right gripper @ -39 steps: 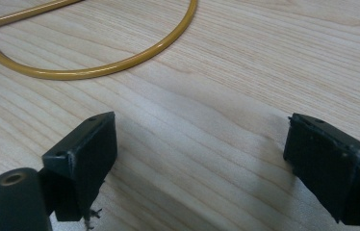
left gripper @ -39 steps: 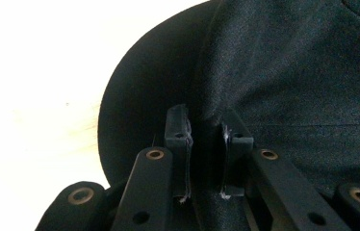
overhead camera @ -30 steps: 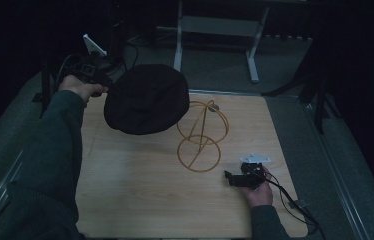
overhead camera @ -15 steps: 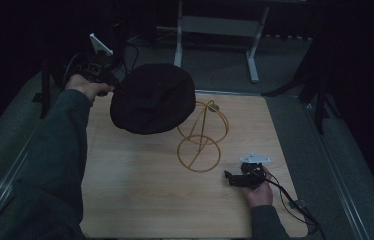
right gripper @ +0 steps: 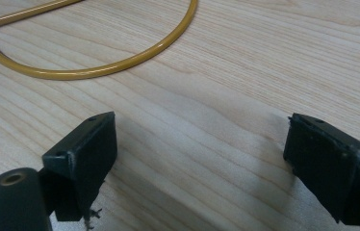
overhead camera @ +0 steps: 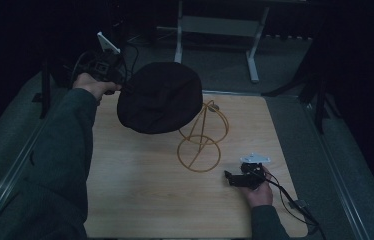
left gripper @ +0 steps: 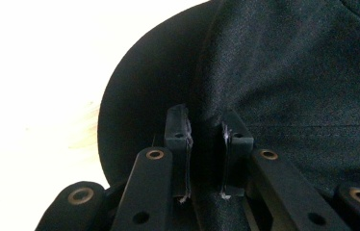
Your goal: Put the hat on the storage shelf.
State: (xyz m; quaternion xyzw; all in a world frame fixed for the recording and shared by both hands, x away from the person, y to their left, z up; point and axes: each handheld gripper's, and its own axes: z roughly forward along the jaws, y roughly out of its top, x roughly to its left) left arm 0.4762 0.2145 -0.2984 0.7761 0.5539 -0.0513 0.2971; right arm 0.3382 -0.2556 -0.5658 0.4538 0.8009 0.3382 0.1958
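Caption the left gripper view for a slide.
Left gripper fingers pinching the edge of a black hat above the pale table.

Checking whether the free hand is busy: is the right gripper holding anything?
No: the right gripper stands with its jaws wide apart over the bare wooden table.

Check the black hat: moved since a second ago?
Yes. The hat, held by the left gripper, has shifted right and away from the person, now covering more of the gold wire stand.
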